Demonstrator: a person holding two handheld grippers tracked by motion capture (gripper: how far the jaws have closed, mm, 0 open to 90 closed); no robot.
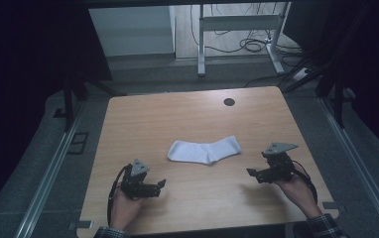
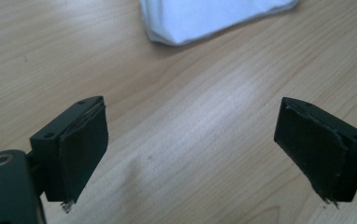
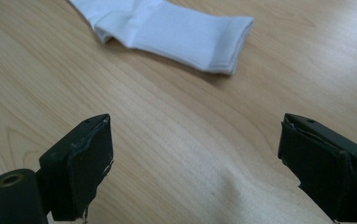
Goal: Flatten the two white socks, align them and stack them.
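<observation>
Here, in the high view, a white sock (image 1: 206,150) lies flat near the middle of the wooden table (image 1: 143,119), bent at the heel, with nothing on or beside it. You hold the left gripper (image 1: 160,184) low at the near left and the right gripper (image 1: 250,172) at the near right; both point inward and stand apart from the sock, one to each side.

In the left gripper view, your jaws stand wide apart over bare wood, and only one rounded end of the sock (image 2: 204,18) reaches into the top of the picture, clear of the pads.

In the right gripper view, the jaws are likewise spread with nothing between them; the sock (image 3: 176,35) lies ahead, its ribbed cuff end nearest you.

Judged from this, the handling has not begun: the sock is untouched, and the approach, the grasp and whatever follows all remain.
</observation>
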